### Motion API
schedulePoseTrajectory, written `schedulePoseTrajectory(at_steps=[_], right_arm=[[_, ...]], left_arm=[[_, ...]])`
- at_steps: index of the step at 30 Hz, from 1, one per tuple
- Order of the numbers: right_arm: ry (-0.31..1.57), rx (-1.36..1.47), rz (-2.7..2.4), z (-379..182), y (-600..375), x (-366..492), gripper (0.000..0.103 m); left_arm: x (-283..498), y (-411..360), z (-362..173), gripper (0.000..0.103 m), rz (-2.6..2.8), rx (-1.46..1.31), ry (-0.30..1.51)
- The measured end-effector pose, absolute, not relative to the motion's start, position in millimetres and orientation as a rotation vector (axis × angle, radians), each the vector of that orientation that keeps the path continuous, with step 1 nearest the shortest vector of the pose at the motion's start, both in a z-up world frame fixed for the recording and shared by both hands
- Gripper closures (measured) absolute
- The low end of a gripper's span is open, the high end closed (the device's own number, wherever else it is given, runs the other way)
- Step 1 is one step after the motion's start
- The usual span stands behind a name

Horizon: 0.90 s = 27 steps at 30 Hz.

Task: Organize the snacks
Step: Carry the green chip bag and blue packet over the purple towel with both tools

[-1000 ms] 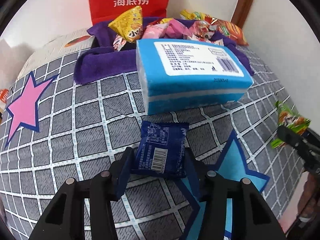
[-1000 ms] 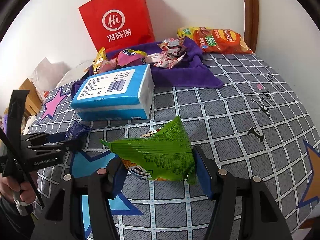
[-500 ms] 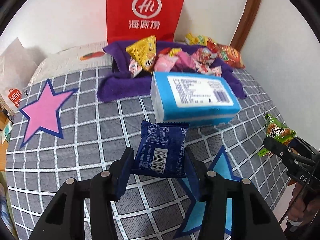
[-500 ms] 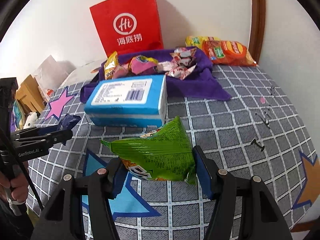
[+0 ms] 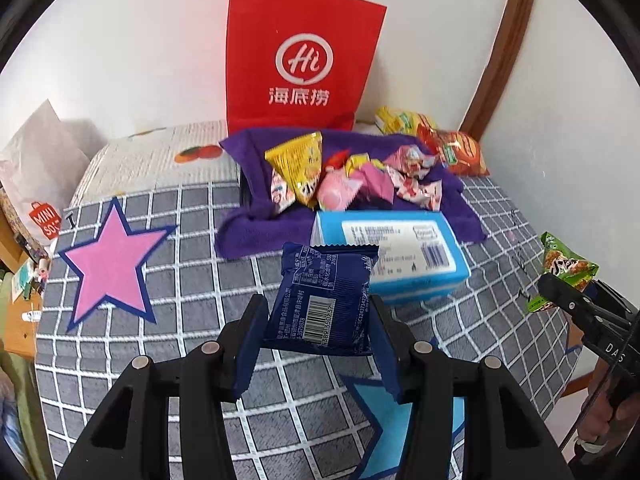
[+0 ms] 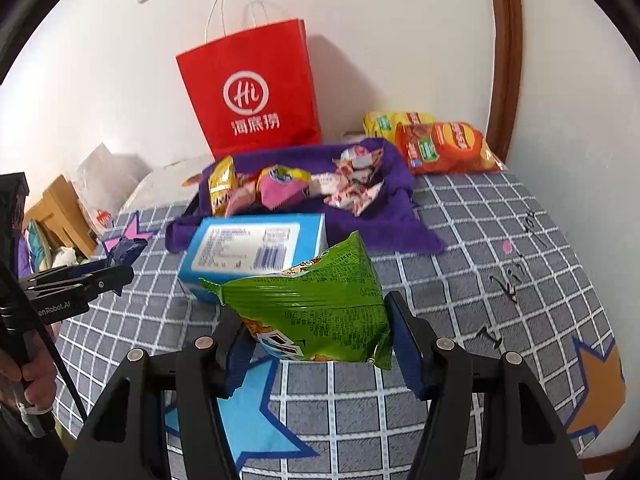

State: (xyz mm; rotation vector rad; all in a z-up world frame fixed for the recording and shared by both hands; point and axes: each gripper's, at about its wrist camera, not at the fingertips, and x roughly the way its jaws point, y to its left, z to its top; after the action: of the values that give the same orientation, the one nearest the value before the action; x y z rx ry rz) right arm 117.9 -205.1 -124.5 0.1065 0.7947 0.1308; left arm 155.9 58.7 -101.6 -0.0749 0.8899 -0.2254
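Note:
My left gripper [image 5: 318, 320] is shut on a dark blue snack packet [image 5: 326, 300], barcode side up, held above the grey checked bedspread [image 5: 192, 280]. In the right wrist view my right gripper [image 6: 320, 332] is shut on a green snack bag [image 6: 312, 304], also lifted off the bed. That green bag [image 5: 564, 268] shows at the right edge of the left wrist view, and the left gripper with the blue packet [image 6: 126, 248] appears at the left of the right wrist view. Several loose snacks [image 5: 340, 176] lie on a purple towel [image 5: 256, 220] at the back.
A blue tissue pack [image 5: 400, 256] lies just ahead of both grippers. A red paper bag [image 5: 300, 60] stands against the wall behind the towel. Orange and yellow chip bags [image 6: 440, 144] lie at the back right corner. A white shopping bag [image 5: 40, 184] sits left.
Both grippers have risen with their packets still held; the bed, the tissue pack and the towel now look farther below, and more of the red bag and wall shows.

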Motion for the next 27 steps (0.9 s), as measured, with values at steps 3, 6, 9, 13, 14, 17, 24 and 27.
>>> schedulePoseTrajectory(at_steps=[3, 6, 9, 13, 14, 17, 24, 27], right_arm=[[0.769, 0.099, 0.124, -115, -206, 122, 0.042], [0.753, 0.1, 0.124, -106, -207, 128, 0.042], [0.735, 0.101, 0.121, -98, -208, 136, 0.042], [0.722, 0.095, 0.116, -90, -207, 148, 0.042], [0.721, 0.092, 0.117, -88, -206, 150, 0.042], [0.716, 0.073, 0.116, -82, -203, 163, 0.042], [0.682, 0.045, 0.167, -64, -191, 199, 0.043], [0.671, 0.024, 0.177, -59, -187, 218, 0.043]], left_arm=[[161, 60, -94, 0.055, -0.225, -0.079, 0.875], [168, 61, -87, 0.055, -0.223, -0.082, 0.861], [174, 62, -82, 0.055, -0.222, -0.086, 0.854], [186, 62, -73, 0.055, -0.22, -0.086, 0.842], [188, 62, -71, 0.055, -0.219, -0.086, 0.838], [200, 62, -64, 0.055, -0.215, -0.083, 0.826], [232, 61, -56, 0.055, -0.204, -0.09, 0.821], [246, 60, -54, 0.055, -0.195, -0.085, 0.817]])
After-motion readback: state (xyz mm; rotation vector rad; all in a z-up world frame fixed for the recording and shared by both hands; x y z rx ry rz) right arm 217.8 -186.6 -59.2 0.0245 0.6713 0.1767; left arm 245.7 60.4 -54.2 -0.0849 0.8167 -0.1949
